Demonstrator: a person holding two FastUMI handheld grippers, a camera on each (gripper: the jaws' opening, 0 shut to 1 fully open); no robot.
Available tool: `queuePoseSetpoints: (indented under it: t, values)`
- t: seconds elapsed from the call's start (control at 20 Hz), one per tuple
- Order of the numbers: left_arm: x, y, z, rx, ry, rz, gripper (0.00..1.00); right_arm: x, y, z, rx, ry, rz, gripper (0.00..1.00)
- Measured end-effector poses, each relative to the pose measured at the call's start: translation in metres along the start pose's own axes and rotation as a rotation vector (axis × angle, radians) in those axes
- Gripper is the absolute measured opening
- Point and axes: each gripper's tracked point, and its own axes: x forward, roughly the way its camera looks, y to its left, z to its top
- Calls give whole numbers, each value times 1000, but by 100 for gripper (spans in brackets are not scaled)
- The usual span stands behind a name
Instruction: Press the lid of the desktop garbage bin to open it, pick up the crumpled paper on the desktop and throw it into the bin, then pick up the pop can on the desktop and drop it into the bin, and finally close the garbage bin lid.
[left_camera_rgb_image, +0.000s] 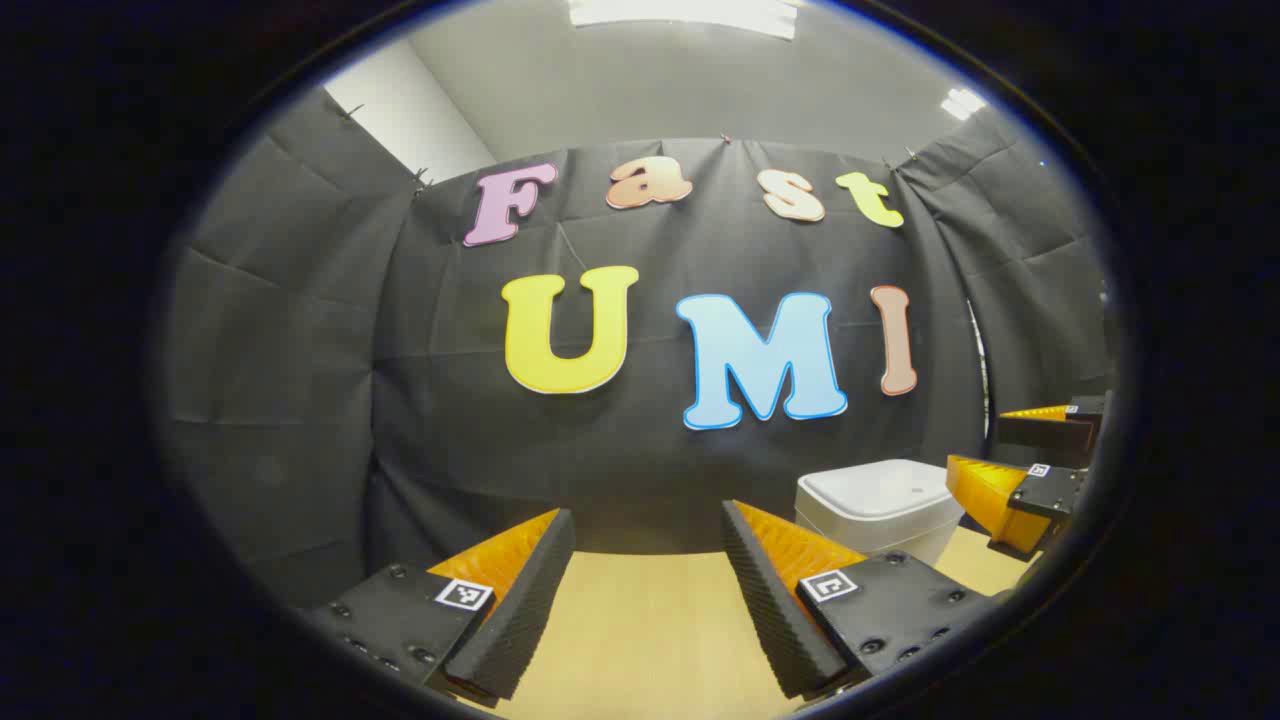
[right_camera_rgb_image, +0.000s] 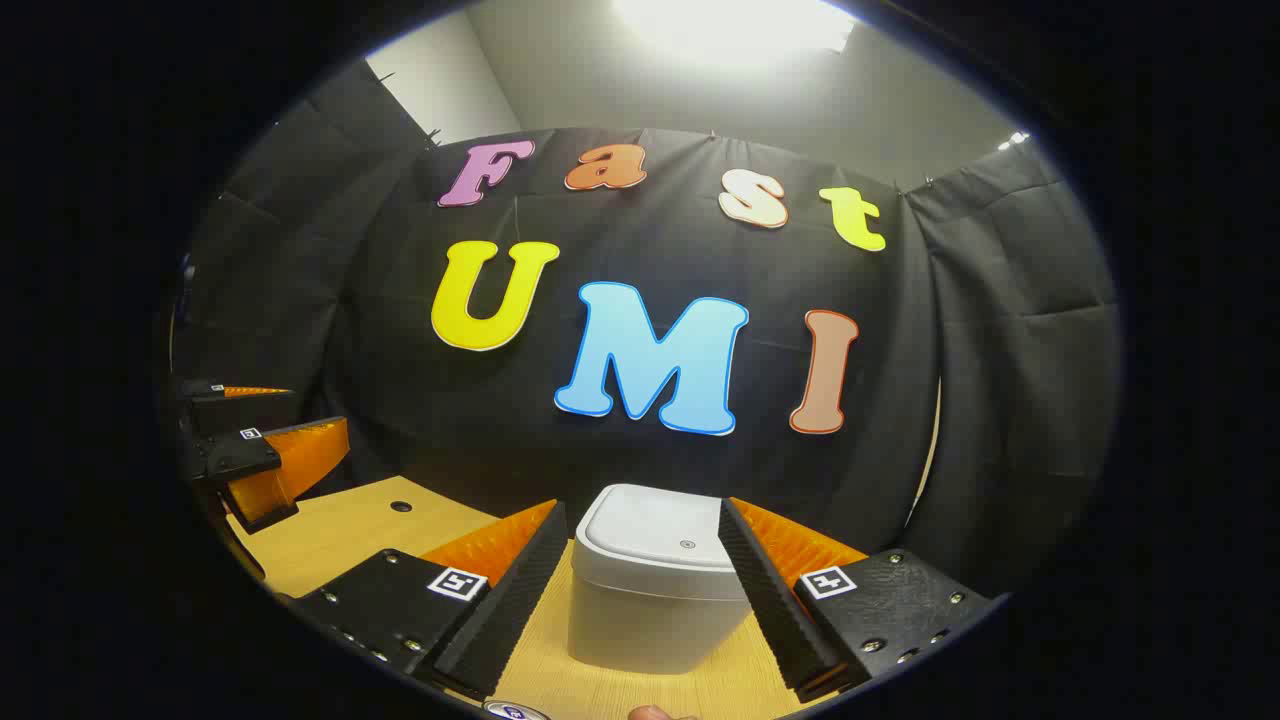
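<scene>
The white desktop bin stands on the wooden table with its lid down, right in front of my right gripper. That gripper is open, a finger on either side of the bin and apart from it. In the left gripper view the bin sits to the right, beyond my left gripper, which is open over bare table. The right gripper shows past the bin, open. A round silver rim at the bottom edge may be the pop can's top.
The light wooden table ends at the black cloth wall close behind the bin. A small dark hole sits in the tabletop on the left. The left gripper hovers above that side, open.
</scene>
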Motion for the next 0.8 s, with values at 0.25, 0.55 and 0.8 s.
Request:
queuePoseSetpoints:
  t: [0.25,0.55,0.8]
  values:
    - [-2,-3,-6,-6,31,-24,96,-2,2,-3,-3,8,-13,98]
    - [-1,-3,-8,9,41,-49,96,-4,1,-4,9,13,-31,98]
    - [-4,-1,-11,10,60,-57,96,-7,-1,-8,40,37,-44,98]
